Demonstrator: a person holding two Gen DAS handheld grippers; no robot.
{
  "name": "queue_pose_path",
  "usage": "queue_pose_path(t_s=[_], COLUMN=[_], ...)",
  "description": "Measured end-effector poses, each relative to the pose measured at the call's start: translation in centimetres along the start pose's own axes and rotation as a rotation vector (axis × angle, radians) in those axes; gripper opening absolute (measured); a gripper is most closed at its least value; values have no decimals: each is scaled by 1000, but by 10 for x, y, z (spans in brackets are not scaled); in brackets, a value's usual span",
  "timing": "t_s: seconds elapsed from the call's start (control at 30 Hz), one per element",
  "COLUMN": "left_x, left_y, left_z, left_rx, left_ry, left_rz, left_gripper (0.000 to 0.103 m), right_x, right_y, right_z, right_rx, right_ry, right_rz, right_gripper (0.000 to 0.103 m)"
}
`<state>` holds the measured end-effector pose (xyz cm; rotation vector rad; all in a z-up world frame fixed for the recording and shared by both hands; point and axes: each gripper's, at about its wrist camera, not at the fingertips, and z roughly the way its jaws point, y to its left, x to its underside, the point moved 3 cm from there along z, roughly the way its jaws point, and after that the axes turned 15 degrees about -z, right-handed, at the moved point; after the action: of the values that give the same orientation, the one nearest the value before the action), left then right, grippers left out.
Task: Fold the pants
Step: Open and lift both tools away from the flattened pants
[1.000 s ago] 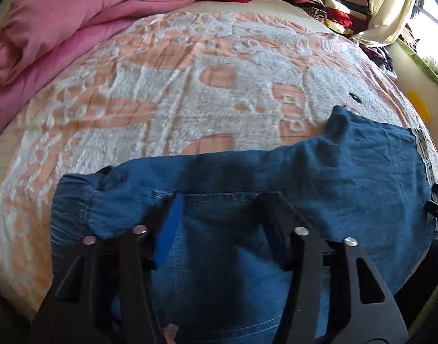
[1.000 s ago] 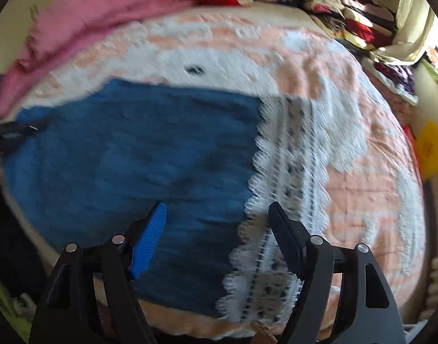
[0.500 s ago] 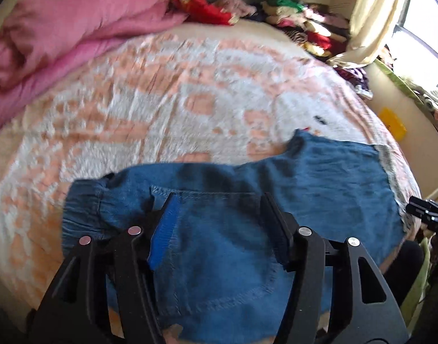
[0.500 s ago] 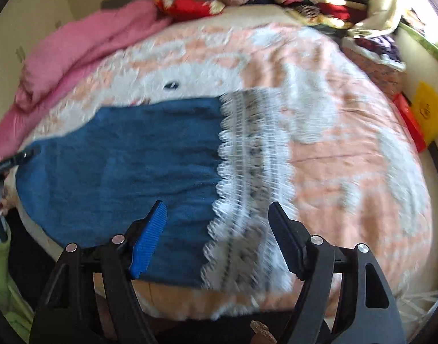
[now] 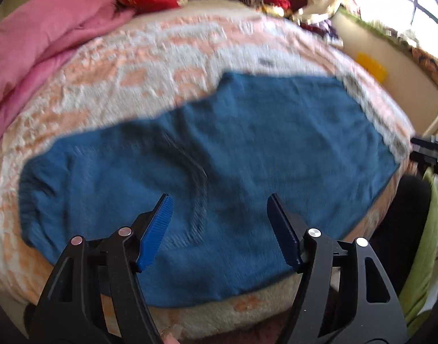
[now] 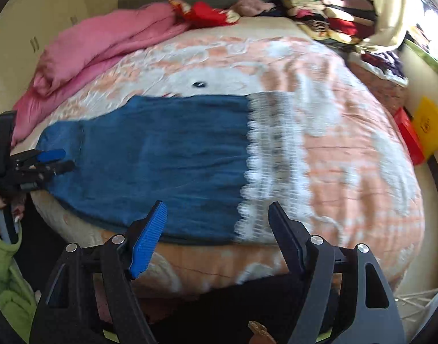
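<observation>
A bed (image 6: 362,154) under a peach-and-white blanket fills both views, a pink quilt (image 6: 104,46) heaped at its far left. The pants (image 6: 161,160) (blue denim, lace hem to the right) lie flat along the near edge. The left gripper (image 5: 219,215) hovers over them, jaws just widened, nothing between. The right gripper (image 6: 217,220) hangs above the hem, jaws apart and empty.

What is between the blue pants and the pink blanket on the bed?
Only bare peach-and-white bedspread lies between the blue pants and the pink blanket; the right wrist view shows that.
</observation>
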<state>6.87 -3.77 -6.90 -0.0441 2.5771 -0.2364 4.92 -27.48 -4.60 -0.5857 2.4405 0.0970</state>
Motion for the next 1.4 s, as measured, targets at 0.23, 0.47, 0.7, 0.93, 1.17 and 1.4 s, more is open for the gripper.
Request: queue_pose_path(t_s=[0.23,0.47,0.7,0.93,1.17,1.4], left_x=[35,40,36,35,32,24], left_y=[-22,-22,-21,-18,-33,-44], left_z=[13,12,13,12,-9,-24], left_rx=[-29,-11,7,17,83,107], left_ry=[61,65,68,68,26,-9], left_rz=[107,112,102,97,115,127], left_gripper=[68,68,69,70,71,80], right_x=[-35,-24,12,18,24,23], right_y=[25,23,7,0,-4,-15], right_z=[39,77,59,54,33,-14], right_rx=[-7,117,120,118,84,35], right_ry=[35,223,249,239,201,48], right_rz=[-99,-161,-126,-91,-40,70], right_gripper=[72,72,73,73,73,74])
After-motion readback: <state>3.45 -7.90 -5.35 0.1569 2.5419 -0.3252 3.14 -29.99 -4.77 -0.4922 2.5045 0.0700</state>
